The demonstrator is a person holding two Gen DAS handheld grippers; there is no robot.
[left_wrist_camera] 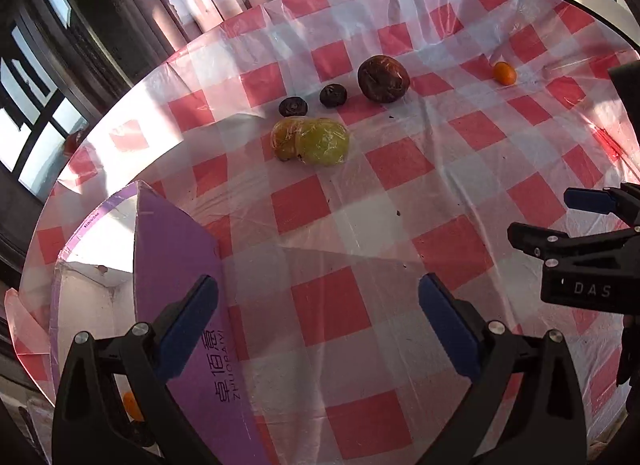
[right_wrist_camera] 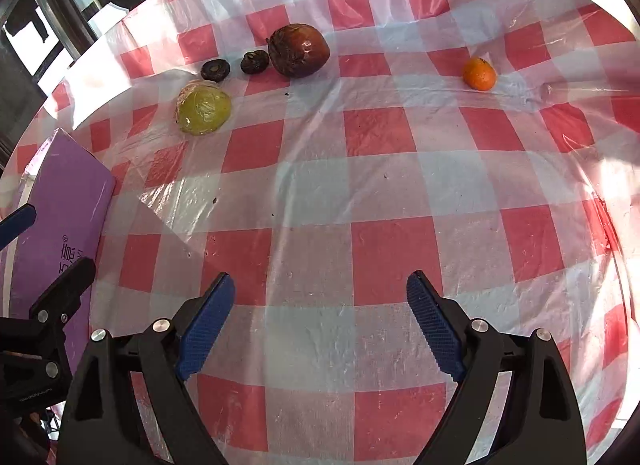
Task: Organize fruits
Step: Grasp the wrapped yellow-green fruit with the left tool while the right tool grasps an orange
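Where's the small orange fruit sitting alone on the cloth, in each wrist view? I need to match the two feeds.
Left wrist: orange fruit at upper right, well right of the big dark red fruit.
Right wrist: orange fruit at upper right, again right of the dark red fruit.
Shared landmark: the dark red fruit, with two small dark ones to its left.

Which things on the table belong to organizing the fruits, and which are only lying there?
For the job:
small orange fruit
big dark red fruit
two small dark fruits
wrapped yellow-green fruit
purple box

Only there:
checked tablecloth
window
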